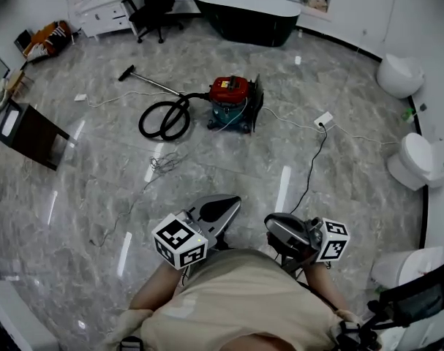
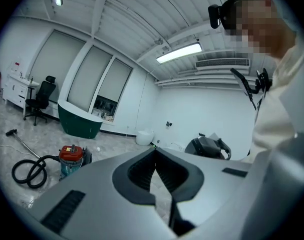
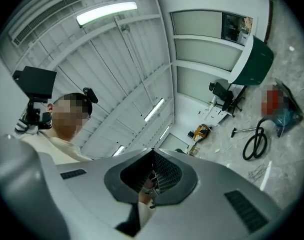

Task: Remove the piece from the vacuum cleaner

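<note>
The vacuum cleaner (image 1: 232, 102) has a red top and a teal body and stands on the marble floor well ahead of me. Its black hose (image 1: 165, 119) coils to its left, and a wand runs out to a floor nozzle (image 1: 126, 72). Both grippers are held close to my torso, far from the vacuum. The left gripper (image 1: 214, 212) is shut with nothing in it. The right gripper (image 1: 287, 232) is also shut and empty. In the left gripper view the vacuum cleaner (image 2: 71, 159) is low at the left; in the right gripper view the vacuum cleaner (image 3: 279, 106) is at the right edge.
A black bathtub (image 1: 243, 9), an office chair (image 1: 154, 6) and a white cabinet (image 1: 101, 9) line the far wall. Toilets (image 1: 401, 75) stand along the right. A power strip (image 1: 323, 120) with its cable lies right of the vacuum. Loose wire (image 1: 163, 163) lies on the floor.
</note>
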`<action>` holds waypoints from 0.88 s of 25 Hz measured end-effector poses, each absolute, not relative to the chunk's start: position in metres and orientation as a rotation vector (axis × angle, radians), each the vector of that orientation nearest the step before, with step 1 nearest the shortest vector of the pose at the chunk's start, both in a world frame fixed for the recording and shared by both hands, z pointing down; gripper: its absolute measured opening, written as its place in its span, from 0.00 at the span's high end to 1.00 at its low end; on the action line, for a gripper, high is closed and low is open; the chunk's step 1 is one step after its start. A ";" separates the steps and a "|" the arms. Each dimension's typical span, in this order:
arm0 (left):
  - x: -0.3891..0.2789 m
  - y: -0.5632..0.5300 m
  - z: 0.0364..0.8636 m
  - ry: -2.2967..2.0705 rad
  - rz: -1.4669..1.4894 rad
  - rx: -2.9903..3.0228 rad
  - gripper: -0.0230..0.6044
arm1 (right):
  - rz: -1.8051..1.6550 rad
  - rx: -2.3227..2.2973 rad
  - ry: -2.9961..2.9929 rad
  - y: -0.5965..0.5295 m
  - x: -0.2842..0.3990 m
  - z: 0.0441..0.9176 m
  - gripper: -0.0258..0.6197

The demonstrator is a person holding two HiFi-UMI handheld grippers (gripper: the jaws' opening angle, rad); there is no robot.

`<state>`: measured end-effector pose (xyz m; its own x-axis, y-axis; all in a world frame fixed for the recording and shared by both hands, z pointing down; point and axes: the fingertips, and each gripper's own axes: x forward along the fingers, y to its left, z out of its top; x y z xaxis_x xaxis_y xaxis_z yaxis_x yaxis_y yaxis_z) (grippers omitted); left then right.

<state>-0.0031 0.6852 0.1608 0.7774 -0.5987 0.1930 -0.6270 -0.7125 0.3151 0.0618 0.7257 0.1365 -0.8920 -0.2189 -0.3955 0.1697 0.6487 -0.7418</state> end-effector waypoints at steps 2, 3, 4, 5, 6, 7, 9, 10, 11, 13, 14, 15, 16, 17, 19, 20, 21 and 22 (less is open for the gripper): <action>-0.029 0.665 0.161 -0.973 0.111 2.591 0.96 | -1.148 -0.049 2.431 0.709 0.039 0.133 0.96; -0.041 0.656 0.162 -0.992 0.117 2.588 0.96 | -1.149 -0.053 2.439 0.701 0.027 0.131 0.96; -0.052 0.648 0.162 -1.004 0.121 2.590 0.96 | -1.152 -0.056 2.447 0.694 0.016 0.130 0.96; -0.062 0.641 0.162 -1.009 0.120 2.594 0.96 | -1.157 -0.058 2.452 0.687 0.006 0.131 0.96; -0.071 0.636 0.162 -1.008 0.114 2.598 0.96 | -1.164 -0.058 2.456 0.681 -0.003 0.131 0.96; -0.079 0.631 0.163 -1.007 0.107 2.600 0.96 | -1.172 -0.057 2.458 0.676 -0.012 0.132 0.96; -0.097 0.621 0.164 -1.007 0.098 2.600 0.96 | -1.189 -0.052 2.455 0.665 -0.030 0.134 0.96; -0.106 0.616 0.165 -1.008 0.097 2.598 0.96 | -1.195 -0.051 2.452 0.660 -0.039 0.133 0.96; -0.113 0.612 0.165 -1.007 0.098 2.597 0.96 | -1.202 -0.050 2.449 0.655 -0.047 0.133 0.96; -0.127 0.605 0.164 -1.005 0.096 2.598 0.96 | -1.223 -0.047 2.443 0.646 -0.062 0.133 0.96; -0.133 0.602 0.164 -1.009 0.092 2.597 0.96 | -1.239 -0.042 2.440 0.642 -0.069 0.134 0.96; -0.139 0.599 0.166 -1.015 0.088 2.595 0.96 | -1.255 -0.036 2.438 0.639 -0.075 0.135 0.96; -0.143 0.597 0.167 -1.020 0.084 2.593 0.96 | -1.265 -0.034 2.441 0.637 -0.080 0.136 0.96; -0.146 0.595 0.169 -1.021 0.079 2.592 0.96 | -1.268 -0.038 2.449 0.636 -0.083 0.137 0.96; -0.148 0.591 0.170 -1.010 0.070 2.598 0.97 | -1.257 -0.056 2.468 0.634 -0.087 0.138 0.96; -0.148 0.589 0.170 -1.004 0.067 2.600 0.97 | -1.251 -0.065 2.470 0.631 -0.088 0.138 0.96; -0.148 0.587 0.170 -0.999 0.066 2.602 0.97 | -1.250 -0.072 2.465 0.629 -0.088 0.139 0.96; -0.146 0.586 0.170 -0.993 0.069 2.604 0.97 | -1.254 -0.077 2.454 0.626 -0.088 0.139 0.96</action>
<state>-0.1464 0.5860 0.1697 0.7529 -0.6362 0.1684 -0.6535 -0.6922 0.3063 -0.0878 0.6261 0.1393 -0.9255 -0.2188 -0.3093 0.1224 0.6001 -0.7905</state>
